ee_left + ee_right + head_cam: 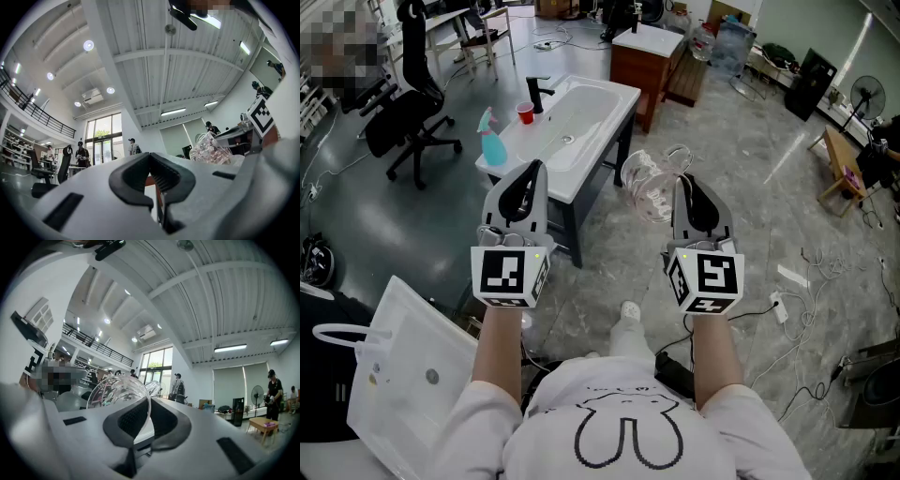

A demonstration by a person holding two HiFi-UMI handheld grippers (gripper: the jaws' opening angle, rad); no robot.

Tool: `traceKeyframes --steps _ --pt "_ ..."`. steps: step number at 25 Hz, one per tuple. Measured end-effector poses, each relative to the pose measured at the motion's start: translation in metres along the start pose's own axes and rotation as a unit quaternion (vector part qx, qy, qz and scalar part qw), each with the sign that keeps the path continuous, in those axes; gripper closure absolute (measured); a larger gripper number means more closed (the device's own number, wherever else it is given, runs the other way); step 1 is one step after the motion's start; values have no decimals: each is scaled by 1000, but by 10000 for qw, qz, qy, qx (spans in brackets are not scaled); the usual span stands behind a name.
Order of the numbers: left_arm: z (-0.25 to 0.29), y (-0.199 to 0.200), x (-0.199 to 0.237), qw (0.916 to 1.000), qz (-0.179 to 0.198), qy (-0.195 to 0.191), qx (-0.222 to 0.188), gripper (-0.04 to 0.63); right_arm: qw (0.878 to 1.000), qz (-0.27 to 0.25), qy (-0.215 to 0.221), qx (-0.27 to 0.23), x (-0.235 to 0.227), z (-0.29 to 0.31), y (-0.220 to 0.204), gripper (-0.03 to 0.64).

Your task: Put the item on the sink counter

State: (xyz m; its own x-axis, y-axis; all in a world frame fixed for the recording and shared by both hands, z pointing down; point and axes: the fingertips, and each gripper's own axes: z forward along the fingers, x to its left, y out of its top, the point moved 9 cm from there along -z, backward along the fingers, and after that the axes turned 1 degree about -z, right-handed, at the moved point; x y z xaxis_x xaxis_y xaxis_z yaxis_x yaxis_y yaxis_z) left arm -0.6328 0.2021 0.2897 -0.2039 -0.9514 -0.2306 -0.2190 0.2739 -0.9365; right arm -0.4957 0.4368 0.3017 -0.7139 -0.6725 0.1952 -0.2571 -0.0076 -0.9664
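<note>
A clear glass jug with a handle hangs in the air to the right of the white sink counter, and my right gripper is shut on its rim. In the right gripper view the jug's thin wall runs down between the dark pads. My left gripper is held level with the right one, near the counter's front corner. Its jaws are shut with nothing between them. The jug also shows at the right of the left gripper view.
On the counter stand a black faucet, a red cup and a blue spray bottle. A black office chair is at the left, a wooden cabinet behind. A white bag lies at lower left. Cables trail at the right.
</note>
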Motion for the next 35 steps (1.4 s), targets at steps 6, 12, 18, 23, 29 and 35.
traceKeyframes --steps 6,12,18,23,29,35 --pt "5 2 1 10000 -4 -22 14 586 9997 -210 -11 -150 -3 1 6 578" --pt "24 -6 -2 9999 -11 -37 102 585 9999 -94 7 40 -14 18 -5 578" --pt "61 -20 4 9997 -21 87 211 586 9998 -45 168 119 -34 57 -18 578" --pt "115 -35 8 9992 -6 217 325 586 9989 -45 423 180 -62 112 -35 578" --pt "205 -51 2 9971 13 605 455 585 9964 -5 827 183 -123 198 -55 578" --pt "268 -62 -2 9947 99 887 501 586 9933 54 1146 153 -164 267 -73 578"
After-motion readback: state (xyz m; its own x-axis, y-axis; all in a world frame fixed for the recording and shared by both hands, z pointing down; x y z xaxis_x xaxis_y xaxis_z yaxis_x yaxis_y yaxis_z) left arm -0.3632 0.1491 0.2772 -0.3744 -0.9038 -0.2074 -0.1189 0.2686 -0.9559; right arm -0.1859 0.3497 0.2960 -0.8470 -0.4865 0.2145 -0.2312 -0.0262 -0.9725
